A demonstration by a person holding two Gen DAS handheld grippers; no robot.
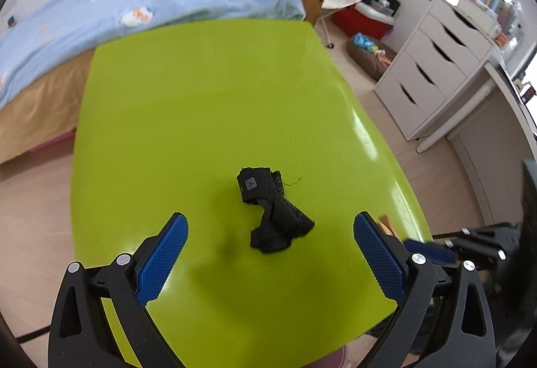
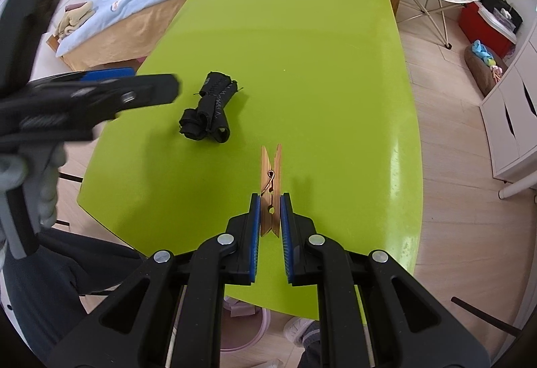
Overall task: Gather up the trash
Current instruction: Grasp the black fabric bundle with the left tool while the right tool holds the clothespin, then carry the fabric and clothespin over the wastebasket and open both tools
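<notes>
The wooden clothespin [image 2: 271, 192] looked light and stiff, its smooth flat sides easy for pads to bite. The right claw [image 2: 270, 217] was pinching it across the jaw end, below the wire spring, with the two handle legs pointing away over the green worktop [image 2: 302, 49]. It hung clear of the surface, above the part nearest the person and toward the right edge. A grip there seemed sound, since squeezing the closed end would not spring the peg open.

The black fabric scrap [image 1: 273, 210] was the other piece: a rolled, crumpled strip with frayed threads, judged soft, nearly weightless and likely to squash or unroll when pressed. The thick rolled middle seemed the best place to take hold, not a loose flap.

The left claw [image 1: 270, 254] was spread wide and empty. The scrap lay on the worktop near its near edge, just ahead of the fingertips and roughly centred between them, untouched.
</notes>
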